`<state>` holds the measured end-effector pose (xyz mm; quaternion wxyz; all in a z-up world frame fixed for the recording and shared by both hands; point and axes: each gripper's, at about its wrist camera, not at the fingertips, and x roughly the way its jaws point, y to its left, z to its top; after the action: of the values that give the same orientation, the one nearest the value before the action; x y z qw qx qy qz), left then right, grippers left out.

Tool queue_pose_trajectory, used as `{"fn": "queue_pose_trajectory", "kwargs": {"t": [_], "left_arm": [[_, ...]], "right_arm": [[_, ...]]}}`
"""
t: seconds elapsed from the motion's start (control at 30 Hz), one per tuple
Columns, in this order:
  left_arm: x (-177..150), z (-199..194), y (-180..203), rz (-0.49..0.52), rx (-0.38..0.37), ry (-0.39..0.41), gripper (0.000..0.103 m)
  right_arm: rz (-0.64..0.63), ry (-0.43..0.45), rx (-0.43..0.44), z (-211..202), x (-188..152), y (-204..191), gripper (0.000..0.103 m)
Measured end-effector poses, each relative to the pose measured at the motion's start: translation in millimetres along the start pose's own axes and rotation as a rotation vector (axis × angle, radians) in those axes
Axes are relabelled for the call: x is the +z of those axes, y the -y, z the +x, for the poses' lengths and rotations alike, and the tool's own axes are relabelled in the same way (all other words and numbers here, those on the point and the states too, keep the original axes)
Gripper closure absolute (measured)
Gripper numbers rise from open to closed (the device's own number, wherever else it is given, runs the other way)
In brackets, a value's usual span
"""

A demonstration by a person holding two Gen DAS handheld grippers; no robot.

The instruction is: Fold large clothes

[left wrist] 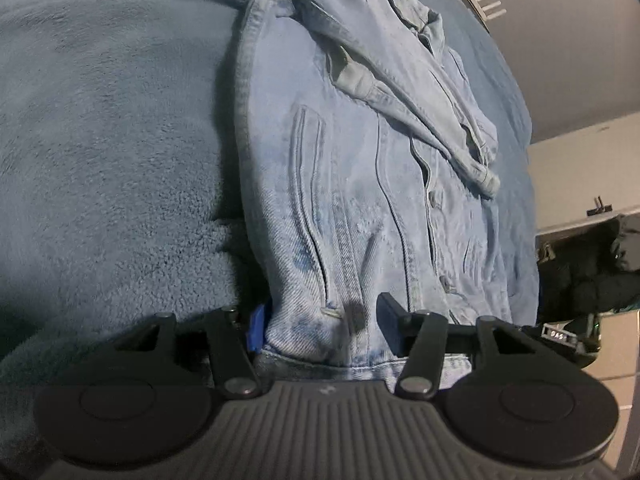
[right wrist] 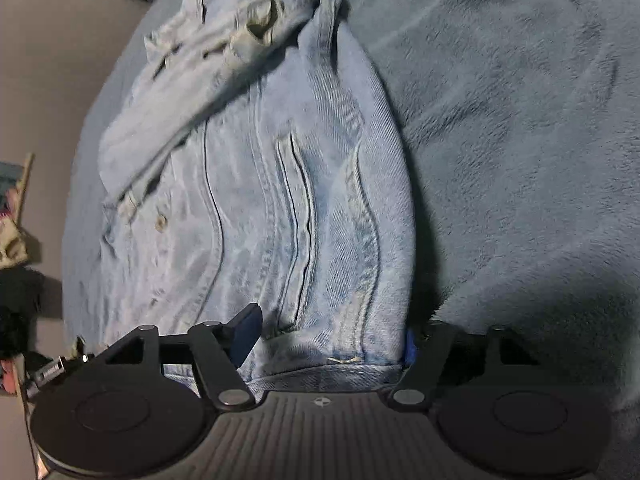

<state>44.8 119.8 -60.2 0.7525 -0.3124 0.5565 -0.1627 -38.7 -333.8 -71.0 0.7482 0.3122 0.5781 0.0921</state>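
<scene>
Denim jacket [left wrist: 360, 184] laid on a plush blue blanket [left wrist: 112, 140], folded lengthwise into a long panel, front side up with seams, a welt pocket and buttons showing. One sleeve [left wrist: 420, 96] doubled across the upper half, cuff toward the blanket's far edge. Hem nearest both cameras, at the blanket's near edge.

Left gripper [left wrist: 324, 326] astride the hem: jaws apart, blue pad of one finger [left wrist: 256, 330] beside the jacket's folded edge, the other finger [left wrist: 390, 314] resting over the denim. Hem fabric between the fingers, no pinch visible.

Right gripper [right wrist: 330, 338] likewise astride the hem, seen from the opposite side: jaws wide apart, one finger [right wrist: 246, 330] over the denim, the blue pad of the other [right wrist: 410, 346] just beside the folded edge where jacket meets blanket. Fabric lying slack between the pads, not clamped.

Blanket spread well beyond the jacket on the folded-edge side, bare and rumpled. Past the blanket's opposite edge, a pale wall [left wrist: 568, 48] and a dark heap [left wrist: 592, 272] of things too dim to tell.
</scene>
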Motion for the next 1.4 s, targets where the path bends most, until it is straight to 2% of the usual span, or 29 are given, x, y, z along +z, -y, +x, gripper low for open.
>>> {"fn": "queue_pose_trajectory", "kwargs": {"t": [0.03,0.07,0.1,0.13,0.17,0.23,0.3,0.47,0.57,0.63,0.73,0.93,1.07,1.1,1.13,1.17,1.23,1.27,1.3,1.37,1.4], "left_arm": [[0.3,0.4,0.6,0.000,-0.004,0.003,0.051],[-0.3,-0.8,0.4,0.000,-0.009,0.011,0.052],[-0.6,-3.6,-2.5,0.004,-0.014,0.021,0.054],[-2.2,-7.1,-3.3,0.011,-0.016,0.031,0.060],[-3.3,-8.7,-3.4,0.015,-0.017,0.039,0.065],[-5.8,-14.8,-4.4,0.011,-0.057,0.063,0.069],[-5.5,-23.3,-9.8,-0.014,-0.135,0.103,0.074],[-8.0,-41.6,-19.7,-0.067,-0.258,0.172,0.086],[-7.2,-42.3,-19.1,-0.066,-0.270,0.179,0.092],[-7.4,-41.4,-17.7,-0.045,-0.276,0.170,0.092],[-4.4,-38.3,-12.5,-0.012,-0.256,0.149,0.092],[0.2,-31.9,-14.8,-0.032,-0.295,0.153,0.092],[2.1,-30.2,-10.8,0.008,-0.269,0.121,0.092],[2.1,-29.4,-6.6,0.028,-0.242,0.108,0.090],[2.1,-26.9,-2.8,0.050,-0.202,0.078,0.081],[2.4,-22.6,0.8,0.073,-0.159,0.038,0.062],[2.3,-10.1,7.1,0.117,-0.079,-0.069,0.046],[1.9,-5.7,9.1,0.137,-0.063,-0.105,0.046],[1.8,-4.5,10.1,0.156,-0.062,-0.113,0.046],[4.0,-3.4,7.7,0.151,-0.075,-0.124,0.046],[5.0,-3.7,4.6,0.137,-0.092,-0.123,0.046]], "right_arm": [[-0.006,0.015,0.014,-2.2,-0.9,-1.1,0.033],[-0.004,0.042,0.034,-7.3,-2.4,-0.5,0.039],[-0.001,0.072,0.053,-13.3,-3.8,0.7,0.055],[0.008,0.096,0.081,-18.2,-4.7,1.6,0.064],[0.019,0.108,0.116,-22.4,-5.4,3.7,0.084],[0.015,0.135,0.151,-27.1,-5.3,2.5,0.088],[-0.018,0.173,0.177,-31.7,-6.0,-4.1,0.089],[-0.027,0.256,0.275,-42.6,-3.2,-13.7,0.090],[-0.005,0.282,0.327,-48.7,1.0,-11.1,0.090],[-0.004,0.286,0.350,-52.3,3.1,-12.2,0.090],[-0.036,0.270,0.320,-51.6,4.4,-16.6,0.090],[-0.048,0.263,0.315,-49.1,7.2,-20.6,0.090],[-0.076,0.246,0.275,-44.6,9.9,-24.2,0.090],[-0.075,0.236,0.273,-43.8,10.7,-23.7,0.090],[-0.085,0.221,0.257,-42.3,11.7,-24.1,0.090],[-0.106,0.194,0.232,-40.1,12.3,-25.4,0.089],[-0.165,0.117,0.164,-32.7,11.4,-29.8,0.079],[-0.204,0.086,0.121,-28.5,9.9,-32.7,0.068],[-0.249,0.052,0.073,-23.4,8.1,-36.5,0.051],[-0.325,-0.017,-0.006,-12.5,3.2,-42.4,0.039],[-0.345,-0.040,-0.030,-9.1,1.5,-43.8,0.040]]}}
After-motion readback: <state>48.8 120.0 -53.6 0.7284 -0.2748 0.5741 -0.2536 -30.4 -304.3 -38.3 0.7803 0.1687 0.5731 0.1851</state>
